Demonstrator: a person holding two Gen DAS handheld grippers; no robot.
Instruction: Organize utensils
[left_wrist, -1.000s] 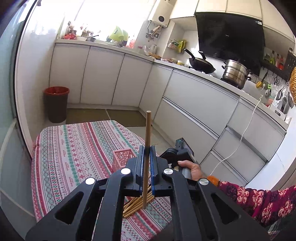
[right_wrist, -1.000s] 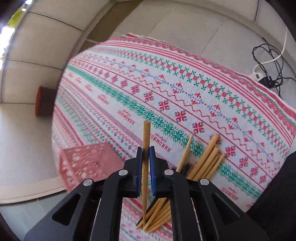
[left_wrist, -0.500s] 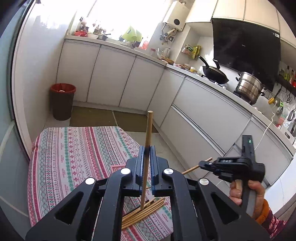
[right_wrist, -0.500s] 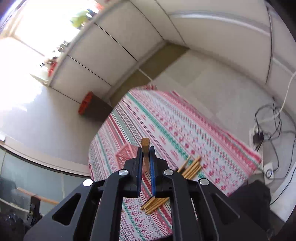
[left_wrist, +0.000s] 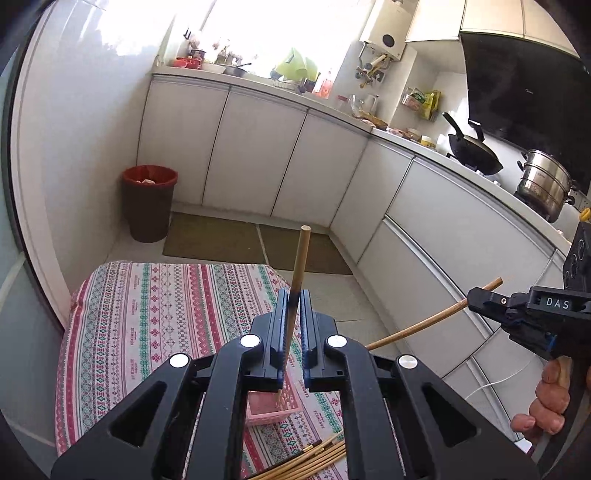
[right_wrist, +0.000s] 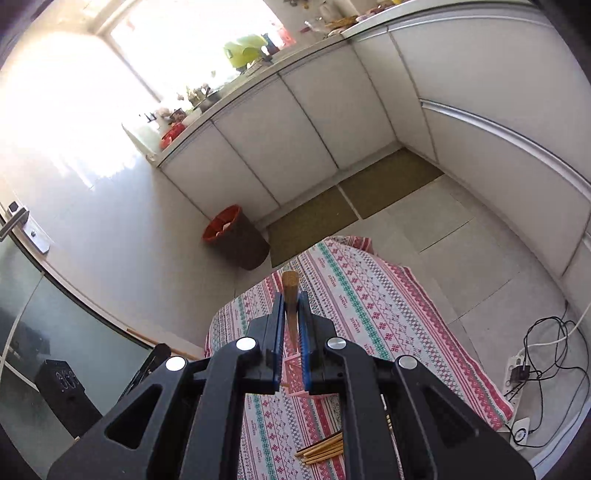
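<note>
While both tongs carry a stick, read outward from the jaws:

Left gripper (left_wrist: 291, 325): clenched on one chopstick (left_wrist: 298, 266), gripped low on its length; blunt end stands up and ahead, thin tip pokes out below the jaws.

Right gripper (right_wrist: 291, 325): clenched on a second chopstick (right_wrist: 290, 291), seen nearly end-on from its own cam. In the left view this tool (left_wrist: 517, 314) sits off to the right, its stick slanting down toward the left tool.

Pink basket (left_wrist: 271, 406): directly under the left stick's tip, on the cloth (mostly hidden by the jaws). Right view shows only a pink edge (right_wrist: 293, 384) below its jaws.

Loose chopsticks (left_wrist: 314, 461): a bundle flat on the cloth, nearer the camera than the basket; also visible in the right view (right_wrist: 321, 450).

Table (left_wrist: 147, 314): patterned red-green cloth, otherwise bare on the far side.

Step in hand (judged): drop each stick into the basket, thin end first.

How to do it well: keep the left stick near vertical and centred over the opening, lower till the tip is inside the walls, only then release. Bring the right stick upright first; it's too slanted to go in cleanly. One at a time, so the sticks don't cross.

Pose, L: pointing forward and moderately down, over the basket.

Pose, R: held high, pitched down at the table; the person's hand (left_wrist: 546, 402) wraps the handle below.

Risk: the light basket may tip if a stick leans on its rim.
</note>
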